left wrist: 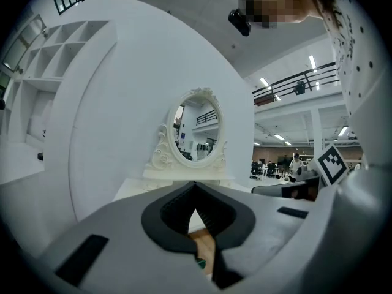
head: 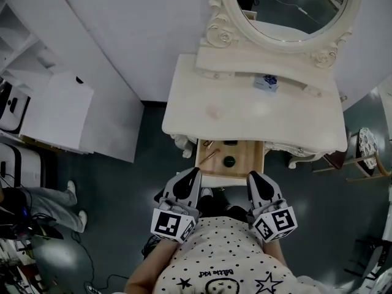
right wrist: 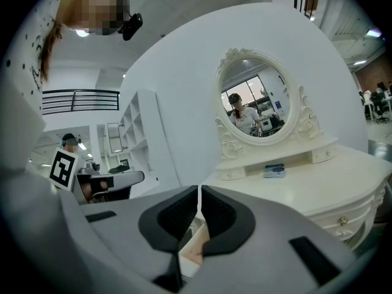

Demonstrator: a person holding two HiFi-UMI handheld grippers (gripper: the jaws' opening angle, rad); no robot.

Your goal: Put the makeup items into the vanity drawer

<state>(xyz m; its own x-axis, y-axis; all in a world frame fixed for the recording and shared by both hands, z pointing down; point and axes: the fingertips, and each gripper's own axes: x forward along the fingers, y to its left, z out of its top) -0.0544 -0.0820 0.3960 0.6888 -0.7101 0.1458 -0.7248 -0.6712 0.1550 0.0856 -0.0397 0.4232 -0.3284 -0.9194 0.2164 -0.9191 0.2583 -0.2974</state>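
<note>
Left gripper (head: 193, 175): your jaws are pressed together, empty, just before the drawer (head: 248, 158)
Right gripper (head: 253, 179): yours here closed too, holding nothing
Drawer: open, with a round pot (head: 229, 161) and gold stick (head: 210, 155), perhaps lipstick, inside

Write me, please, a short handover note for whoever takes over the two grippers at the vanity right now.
Left gripper: shut, empty, in front of the open drawer.
Right gripper: shut, empty, alongside it.
In the drawer: a slender gold item, a round dark item and a small dark item.
On the vanity top, below the mirror: a small blue-and-white box; I cannot tell whether it is makeup.
Done: three items lie in the drawer.
Left: check the box and, if it belongs, put it in; then probably push the drawer shut.
</note>
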